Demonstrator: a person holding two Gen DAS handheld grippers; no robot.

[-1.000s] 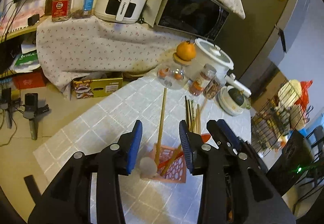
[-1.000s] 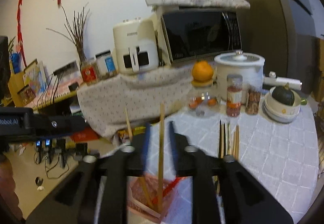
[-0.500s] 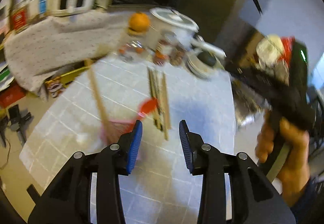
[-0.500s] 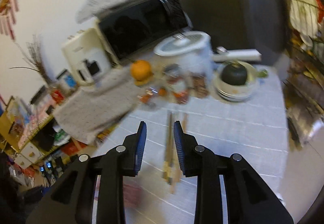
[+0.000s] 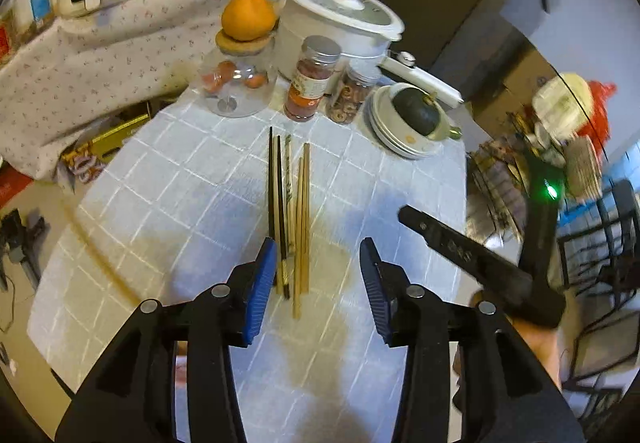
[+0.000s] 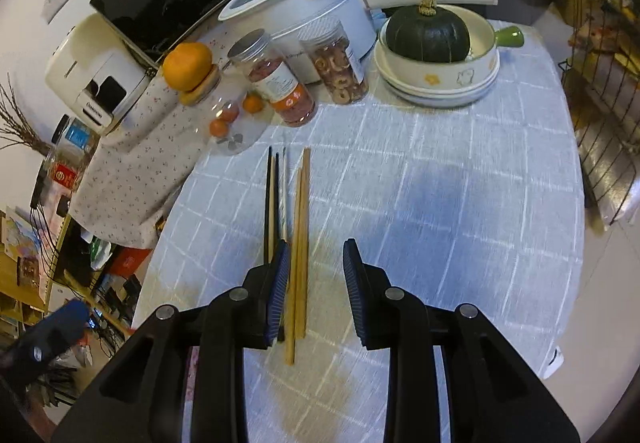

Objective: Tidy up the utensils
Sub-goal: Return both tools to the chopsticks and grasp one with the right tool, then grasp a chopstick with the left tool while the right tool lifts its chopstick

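Note:
Several chopsticks lie side by side on the white checked tablecloth: dark ones (image 5: 273, 203) on the left and light wooden ones (image 5: 303, 219) on the right. They also show in the right wrist view, dark (image 6: 269, 203) and wooden (image 6: 299, 243). My left gripper (image 5: 318, 283) is open and empty just above their near ends. My right gripper (image 6: 314, 287) is open and empty over the wooden pair. The right gripper's body (image 5: 480, 267) shows at the right of the left wrist view.
At the table's far edge stand a glass jar (image 5: 236, 83) with an orange on its lid, two spice jars (image 5: 312, 83), a white electric pot (image 5: 340, 19) and stacked bowls (image 5: 404, 139) holding a dark squash (image 5: 416, 115). A wire rack (image 6: 600, 123) stands right of the table.
Both grippers have swung from the pink utensil basket over to the loose chopsticks. The right gripper let go of a wooden chopstick and is open now. The basket is out of view.

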